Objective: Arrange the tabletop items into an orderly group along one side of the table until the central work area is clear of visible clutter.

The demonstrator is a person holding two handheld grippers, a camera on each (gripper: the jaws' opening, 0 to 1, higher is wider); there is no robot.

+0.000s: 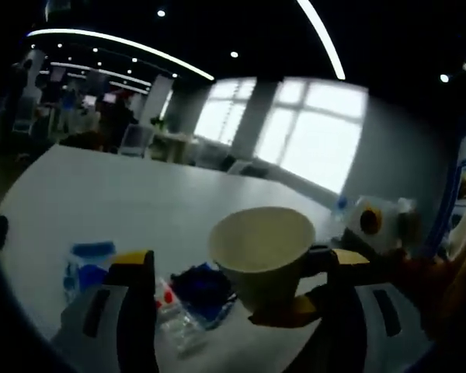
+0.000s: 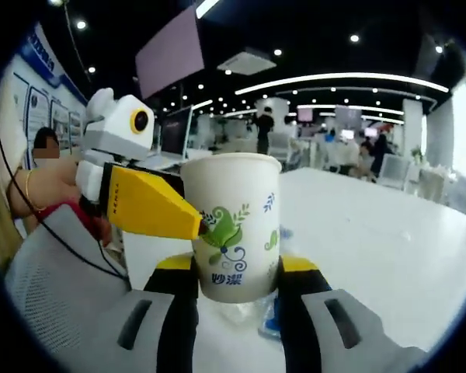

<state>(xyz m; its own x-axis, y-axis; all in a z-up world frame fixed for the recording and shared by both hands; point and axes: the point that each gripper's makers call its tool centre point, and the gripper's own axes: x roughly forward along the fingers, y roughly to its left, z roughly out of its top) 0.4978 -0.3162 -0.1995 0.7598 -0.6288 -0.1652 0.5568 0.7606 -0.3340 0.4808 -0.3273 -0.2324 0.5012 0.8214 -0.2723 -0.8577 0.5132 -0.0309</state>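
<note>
A white paper cup (image 2: pixel 234 225) with a green leaf print stands upright between the jaws of my right gripper (image 2: pixel 237 270), which is shut on its lower part. In the left gripper view the same cup (image 1: pixel 262 247) shows its open mouth and hangs above the white table (image 1: pixel 140 202). My left gripper (image 1: pixel 239 260) is open, its jaws wide apart around the cup. Its right jaw touches the cup's side. That yellow finger (image 2: pixel 155 208) comes in from the left in the right gripper view, tip against the cup wall. My right gripper (image 1: pixel 283 311) grips the cup from below.
On the table under the cup lie a blue packet (image 1: pixel 89 264), a dark blue item (image 1: pixel 202 284), a small red and white piece (image 1: pixel 165 294) and clear wrapping (image 1: pixel 182 326). A blue item (image 2: pixel 272 317) lies below the cup. A hand (image 2: pixel 50 190) holds the left gripper. Desks and people stand far behind.
</note>
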